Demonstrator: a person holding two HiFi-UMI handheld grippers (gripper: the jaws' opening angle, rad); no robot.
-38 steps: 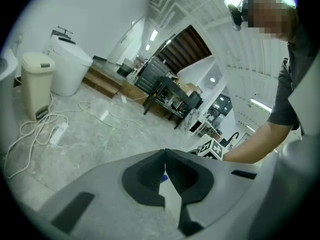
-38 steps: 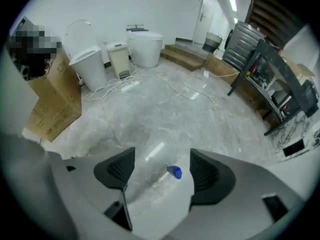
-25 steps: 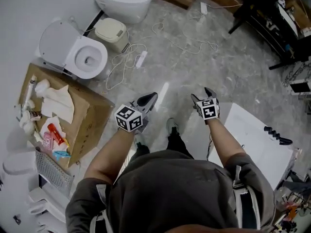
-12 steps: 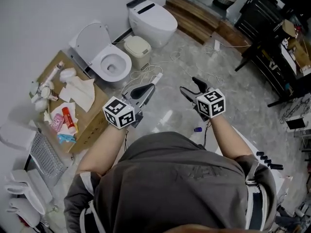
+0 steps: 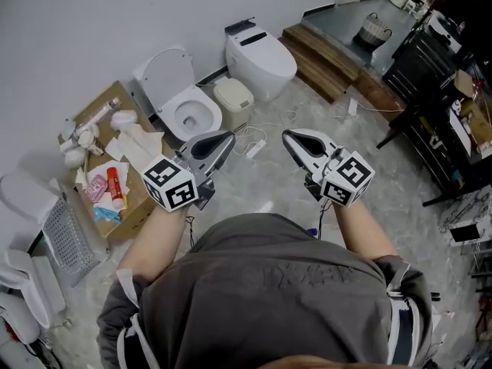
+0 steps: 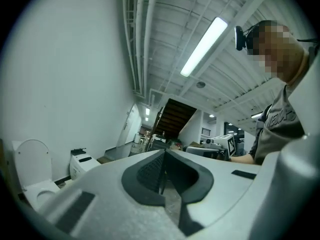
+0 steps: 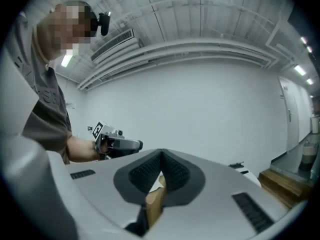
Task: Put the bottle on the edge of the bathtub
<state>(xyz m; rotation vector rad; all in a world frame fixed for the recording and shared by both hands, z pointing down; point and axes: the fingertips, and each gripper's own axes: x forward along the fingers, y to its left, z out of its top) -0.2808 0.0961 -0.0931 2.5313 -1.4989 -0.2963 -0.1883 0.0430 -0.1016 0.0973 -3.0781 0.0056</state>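
No bottle between any jaws and no bathtub shows in the views at this moment. Several small toiletries, one a red tube (image 5: 114,187), lie on a cardboard box (image 5: 137,206) at the left. My left gripper (image 5: 227,136) is held level in front of my chest, shut and empty; in its own view the pads of the left gripper (image 6: 164,156) meet. My right gripper (image 5: 286,135) points level beside it. Its jaws have just been closing and now stand shut with nothing between them, as the right gripper (image 7: 161,156) shows in its own view, where the left gripper (image 7: 139,145) also appears.
An open white toilet (image 5: 188,110), a small bin (image 5: 233,94) and a second closed toilet (image 5: 261,56) stand along the wall. Cables and a power strip (image 5: 254,146) lie on the stone floor. Wooden steps (image 5: 327,64) and a black rack (image 5: 434,68) are at the right.
Both grippers have risen to chest height and turned level. The right jaws went from open to shut. The head view has tilted up, and the white fixture at the right has left it.
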